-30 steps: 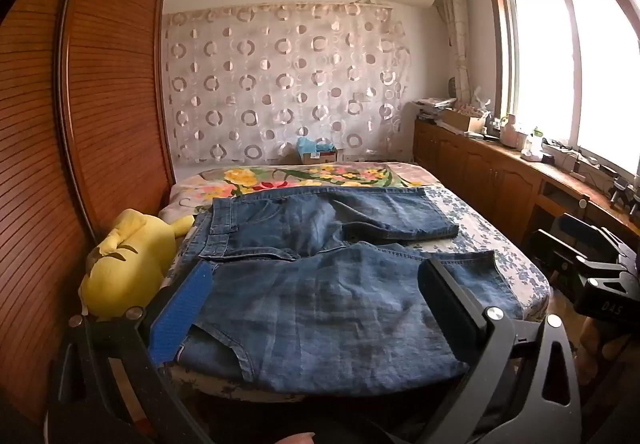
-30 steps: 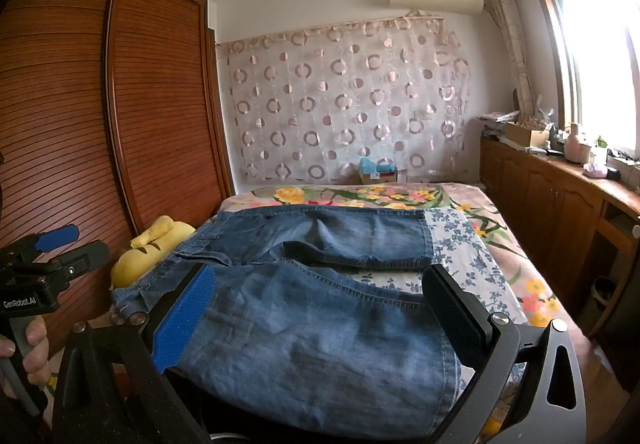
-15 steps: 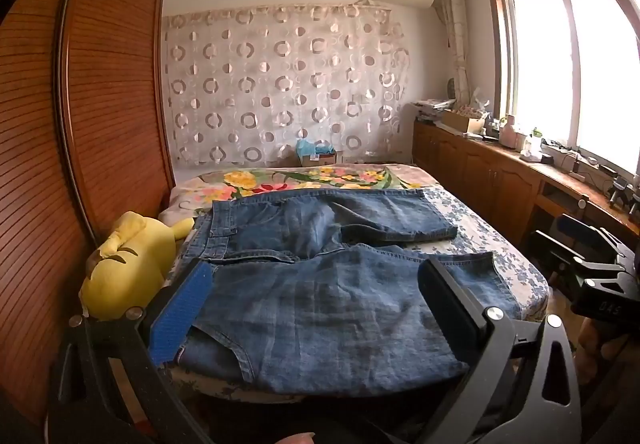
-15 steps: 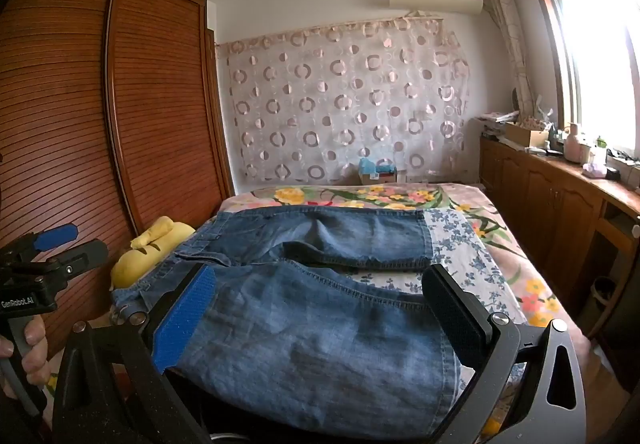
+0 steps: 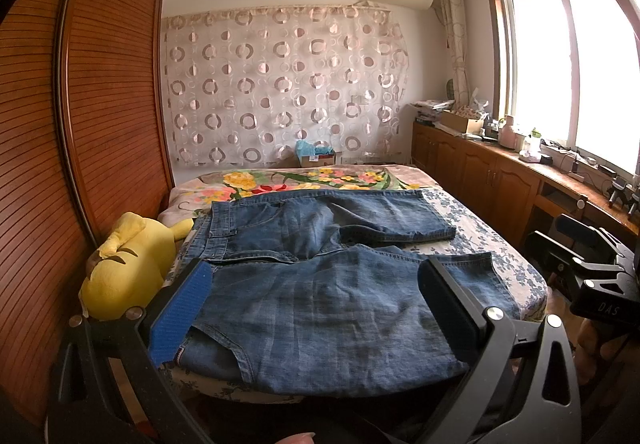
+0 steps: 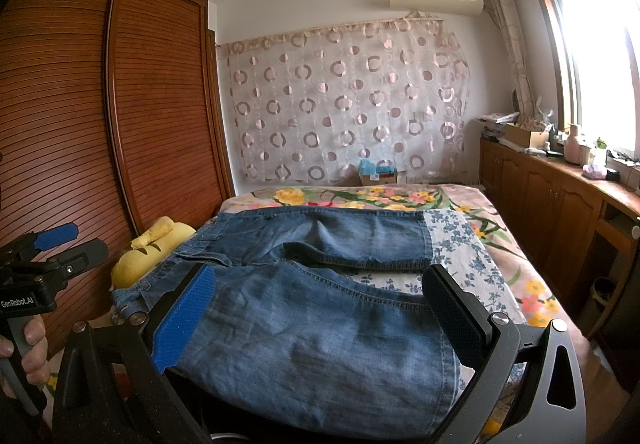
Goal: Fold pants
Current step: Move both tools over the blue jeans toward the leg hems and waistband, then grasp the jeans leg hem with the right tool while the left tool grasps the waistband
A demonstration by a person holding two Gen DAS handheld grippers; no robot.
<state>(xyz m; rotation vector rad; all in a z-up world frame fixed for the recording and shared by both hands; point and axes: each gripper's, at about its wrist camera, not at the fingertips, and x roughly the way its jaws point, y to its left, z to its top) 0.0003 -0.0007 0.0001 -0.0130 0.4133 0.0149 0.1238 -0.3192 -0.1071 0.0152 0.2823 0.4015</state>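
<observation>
I saw the blue denim pants [image 5: 328,284] spread flat on the floral bed [image 5: 472,224]; my left gripper [image 5: 312,308] and right gripper [image 6: 320,308] hovered before it, fingers wide apart, holding nothing.

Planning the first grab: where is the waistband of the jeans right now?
In the left wrist view the waistband lies at the bed's left edge, beside the yellow plush toy.
</observation>
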